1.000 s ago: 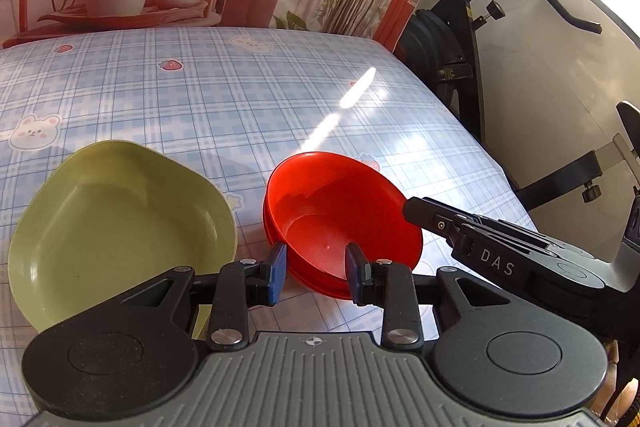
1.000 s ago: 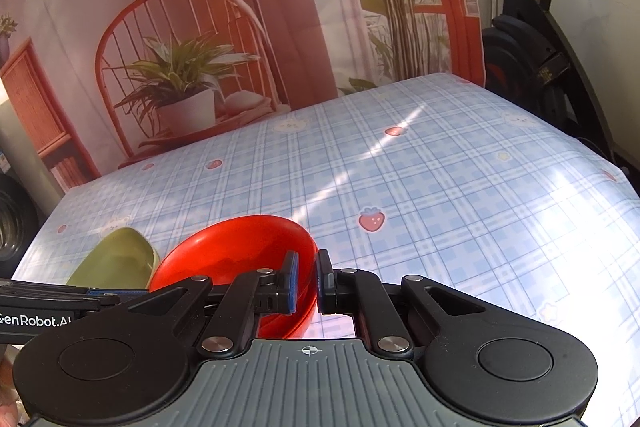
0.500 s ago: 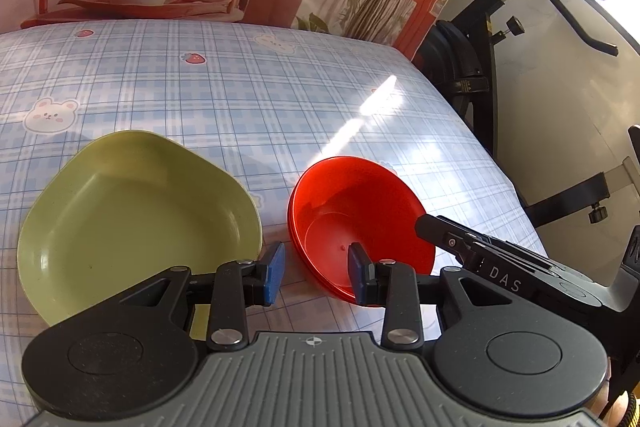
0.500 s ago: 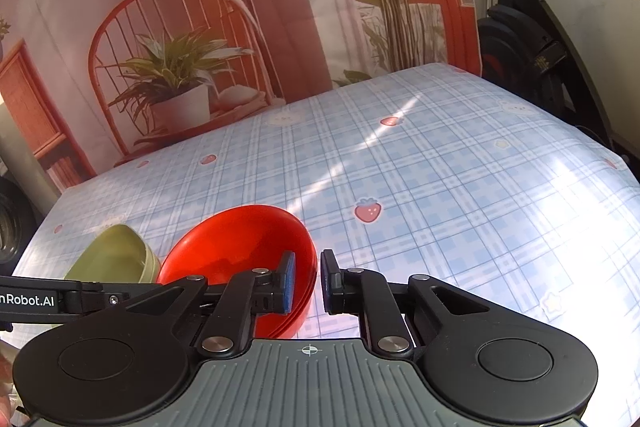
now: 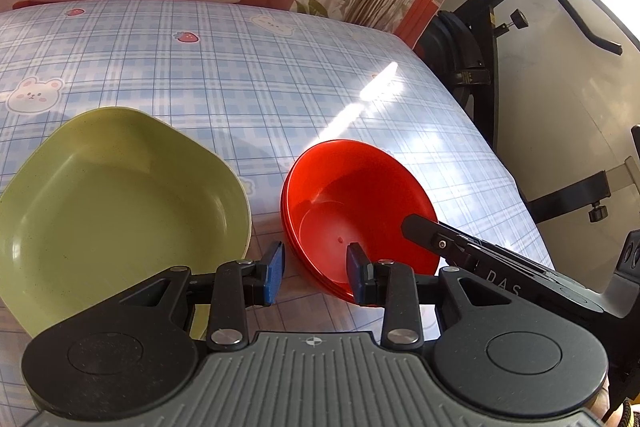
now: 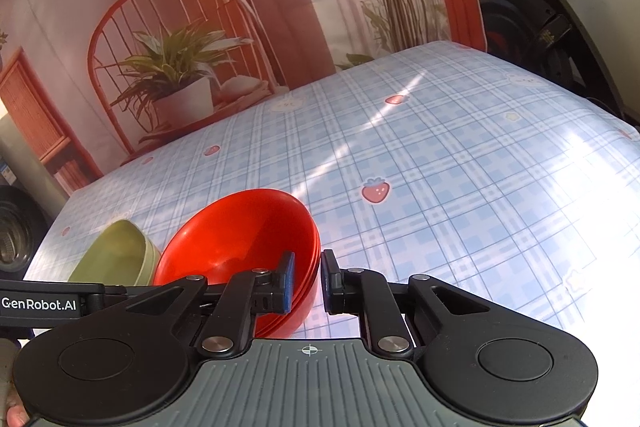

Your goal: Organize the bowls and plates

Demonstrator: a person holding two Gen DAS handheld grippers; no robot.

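Observation:
A stack of red bowls (image 5: 352, 199) sits on the blue checked tablecloth (image 5: 240, 87), with a green plate (image 5: 120, 207) just to its left. My left gripper (image 5: 316, 273) hovers open over the stack's near-left rim, its pads clear of it. My right gripper (image 6: 308, 281) is shut on the right rim of the red bowls (image 6: 240, 239), one pad inside and one outside. In the left wrist view one of its fingers (image 5: 424, 229) reaches onto that rim. The green plate (image 6: 116, 255) shows behind the bowls in the right wrist view.
A black exercise bike (image 5: 480, 39) stands beyond the table's right edge. A printed backdrop (image 6: 180, 27) with a chair and plants hangs behind the table. Bare cloth (image 6: 460, 187) stretches to the right of the bowls.
The right gripper's pads stand slightly wider apart around the rim than a second ago. The bowls and the plate keep their places.

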